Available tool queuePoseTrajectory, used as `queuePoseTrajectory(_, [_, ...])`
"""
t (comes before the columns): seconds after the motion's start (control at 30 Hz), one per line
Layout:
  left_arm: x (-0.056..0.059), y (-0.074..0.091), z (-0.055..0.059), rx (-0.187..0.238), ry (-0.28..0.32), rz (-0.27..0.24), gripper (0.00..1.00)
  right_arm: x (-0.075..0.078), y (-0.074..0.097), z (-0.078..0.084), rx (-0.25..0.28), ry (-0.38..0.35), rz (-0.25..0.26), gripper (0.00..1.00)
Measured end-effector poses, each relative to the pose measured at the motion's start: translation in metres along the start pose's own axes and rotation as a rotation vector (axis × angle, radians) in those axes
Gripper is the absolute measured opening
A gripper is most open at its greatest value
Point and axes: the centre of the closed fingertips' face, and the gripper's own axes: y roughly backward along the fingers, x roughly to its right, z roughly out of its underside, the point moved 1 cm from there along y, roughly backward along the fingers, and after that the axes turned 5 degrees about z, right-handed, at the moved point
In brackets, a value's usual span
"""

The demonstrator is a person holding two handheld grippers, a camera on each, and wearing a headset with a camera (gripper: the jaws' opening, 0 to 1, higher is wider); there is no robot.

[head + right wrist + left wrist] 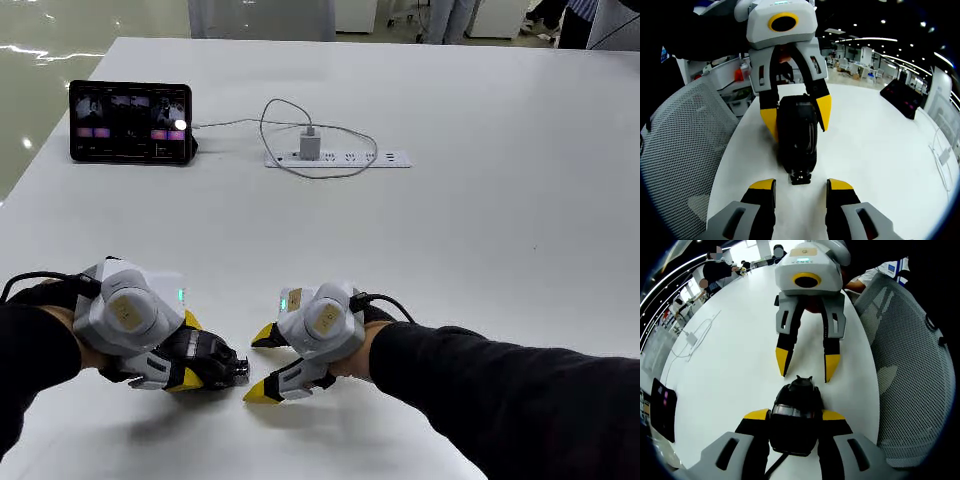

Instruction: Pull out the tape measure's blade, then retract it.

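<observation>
The black tape measure (214, 358) lies low over the white table (450, 230), near its front edge. My left gripper (195, 352) is shut on it, the yellow fingertips pressing its two sides. In the left gripper view the tape measure (795, 405) sits between those jaws with its blade end pointing forward. My right gripper (263, 363) faces it, open, with its tips just short of the blade end. In the right gripper view the blade's hook (800, 176) sits just ahead of the gap of the right gripper (801, 186). The blade is not drawn out.
A tablet (130, 122) stands at the back left of the table. A white power strip (340, 158) with a charger and looped cable lies behind the middle. A grey mesh chair (910, 365) stands off the table's front edge.
</observation>
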Motion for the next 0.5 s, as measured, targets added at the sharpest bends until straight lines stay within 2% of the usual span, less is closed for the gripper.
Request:
queuePoseTrajectory(0.3, [0.0001,-0.0006,-0.0004,0.005,0.004,0.007,0.31,0.0003,-0.0054,-0.0006,-0.014,0.015,-0.004,0.24])
queuePoseTrajectory(0.4, [0.0004,-0.0006,-0.0007,0.008,0.006,0.007,0.31,-0.0001,-0.0073,-0.0012,-0.010,0.024,-0.011,0.16])
queuePoseTrajectory(0.5, [0.0001,-0.0007,-0.0009,0.012,0.010,0.008,0.31,0.0000,-0.0082,-0.0025,-0.014,0.035,-0.019,0.15])
